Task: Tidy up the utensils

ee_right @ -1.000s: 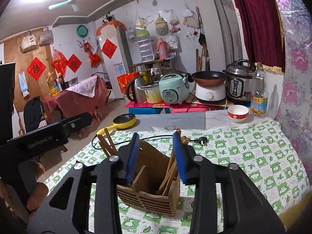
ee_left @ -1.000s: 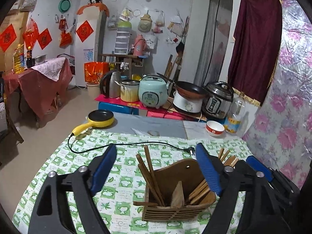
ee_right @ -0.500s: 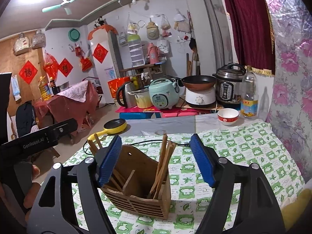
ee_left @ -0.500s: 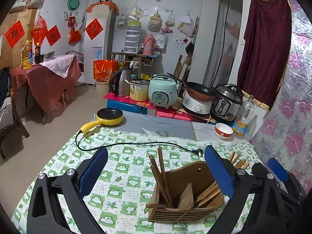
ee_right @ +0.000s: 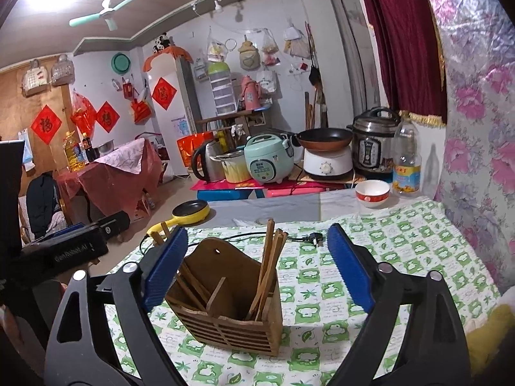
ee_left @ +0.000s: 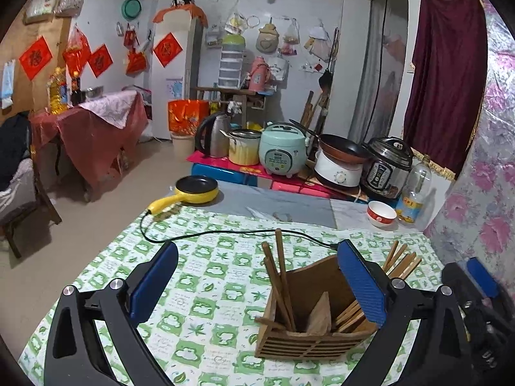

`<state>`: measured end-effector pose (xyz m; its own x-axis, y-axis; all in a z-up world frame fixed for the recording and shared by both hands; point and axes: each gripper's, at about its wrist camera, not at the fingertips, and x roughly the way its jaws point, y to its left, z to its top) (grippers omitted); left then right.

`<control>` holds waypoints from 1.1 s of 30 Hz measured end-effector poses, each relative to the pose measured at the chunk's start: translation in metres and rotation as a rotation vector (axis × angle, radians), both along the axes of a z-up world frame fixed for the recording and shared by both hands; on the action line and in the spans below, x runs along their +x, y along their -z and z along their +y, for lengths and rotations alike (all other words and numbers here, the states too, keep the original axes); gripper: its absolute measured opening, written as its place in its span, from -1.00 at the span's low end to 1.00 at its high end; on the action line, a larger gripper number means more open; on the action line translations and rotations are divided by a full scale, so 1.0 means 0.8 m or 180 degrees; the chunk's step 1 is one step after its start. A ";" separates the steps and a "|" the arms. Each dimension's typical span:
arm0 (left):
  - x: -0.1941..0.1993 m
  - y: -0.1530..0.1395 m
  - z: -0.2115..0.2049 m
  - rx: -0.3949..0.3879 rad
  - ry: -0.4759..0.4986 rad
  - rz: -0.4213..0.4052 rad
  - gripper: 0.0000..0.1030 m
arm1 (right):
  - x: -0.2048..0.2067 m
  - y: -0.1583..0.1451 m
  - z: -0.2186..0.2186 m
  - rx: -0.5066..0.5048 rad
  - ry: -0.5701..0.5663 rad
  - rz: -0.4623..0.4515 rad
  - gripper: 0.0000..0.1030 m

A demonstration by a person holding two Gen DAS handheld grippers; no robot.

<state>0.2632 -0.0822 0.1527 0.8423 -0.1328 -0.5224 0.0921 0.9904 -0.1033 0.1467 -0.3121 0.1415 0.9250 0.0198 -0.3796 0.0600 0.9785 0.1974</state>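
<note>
Two bundles of chopsticks stand in a wooden holder on the green checked tablecloth. At 6 o'clock of each view, the left gripper is spread wide and empty, and the right gripper has just been opening, its jaws either side of the holder without pressing it.

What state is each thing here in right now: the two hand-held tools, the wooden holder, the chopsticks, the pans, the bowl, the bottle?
Left tool: open, empty.
Right tool: open, just been opening, pads clear of the holder.
Wooden holder: upright on the tablecloth.
Chopsticks: standing tilted in both holder compartments.
Yellow pan: empty, plug lying loose.
Bowl: upright, looks empty.
Bottle: upright, capped, nearly empty.
Rice cooker: lid shut.
</note>
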 end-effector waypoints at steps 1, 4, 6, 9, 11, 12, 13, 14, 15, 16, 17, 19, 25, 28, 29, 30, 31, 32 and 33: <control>-0.008 0.001 -0.001 0.0038 -0.0029 -0.0038 0.89 | -0.005 -0.001 0.001 -0.0010 0.0010 -0.0014 0.73; -0.029 0.007 -0.002 0.0131 -0.0093 -0.0155 0.89 | -0.021 -0.003 -0.001 0.0017 0.0042 -0.0029 0.76; -0.048 0.021 -0.002 0.0326 -0.0098 -0.0271 0.89 | -0.028 0.000 -0.004 0.0079 0.0053 -0.0009 0.80; -0.074 0.051 0.009 0.0600 -0.0265 -0.0457 0.89 | -0.041 0.014 -0.004 0.0107 0.0068 0.0060 0.81; -0.085 0.078 0.013 0.0822 -0.0286 -0.0444 0.89 | -0.059 0.038 -0.005 0.0063 0.0137 0.0038 0.86; -0.087 0.091 0.015 0.0877 -0.0272 -0.0386 0.89 | -0.069 0.058 -0.006 0.0012 0.0250 0.0029 0.87; -0.089 0.098 0.017 0.0890 -0.0264 -0.0337 0.89 | -0.073 0.075 -0.005 -0.0052 0.0306 0.0074 0.87; -0.090 0.107 0.019 0.0894 -0.0247 -0.0271 0.89 | -0.074 0.089 -0.004 -0.0107 0.0324 0.0145 0.87; -0.090 0.113 0.019 0.0897 -0.0229 -0.0214 0.89 | -0.071 0.101 -0.003 -0.0140 0.0339 0.0243 0.87; -0.090 0.119 0.017 0.0903 -0.0196 -0.0153 0.89 | -0.069 0.108 -0.002 -0.0120 0.0330 0.0296 0.87; -0.091 0.122 0.014 0.0895 -0.0149 -0.0120 0.89 | -0.067 0.111 -0.002 -0.0079 0.0319 0.0322 0.87; -0.094 0.126 0.010 0.0912 -0.0098 -0.0122 0.89 | -0.068 0.108 -0.004 -0.0024 0.0279 0.0314 0.87; -0.112 0.122 -0.006 0.1085 -0.0121 -0.0372 0.89 | -0.088 0.094 -0.002 -0.0101 0.0382 0.0103 0.88; -0.118 0.120 -0.005 0.1012 -0.0094 -0.0375 0.89 | -0.092 0.091 -0.004 -0.0064 0.0376 0.0080 0.88; -0.120 0.119 -0.003 0.0988 -0.0105 -0.0377 0.89 | -0.094 0.091 -0.004 -0.0059 0.0388 0.0065 0.88; -0.121 0.118 0.000 0.0976 -0.0122 -0.0381 0.89 | -0.096 0.090 -0.004 -0.0057 0.0392 0.0056 0.88; -0.122 0.118 0.002 0.0968 -0.0140 -0.0383 0.89 | -0.098 0.090 -0.004 -0.0053 0.0398 0.0045 0.88; -0.124 0.117 0.004 0.0957 -0.0164 -0.0384 0.89 | -0.100 0.090 -0.004 -0.0049 0.0401 0.0038 0.88; -0.125 0.116 0.007 0.0935 -0.0192 -0.0378 0.89 | -0.103 0.091 -0.004 -0.0044 0.0411 0.0029 0.88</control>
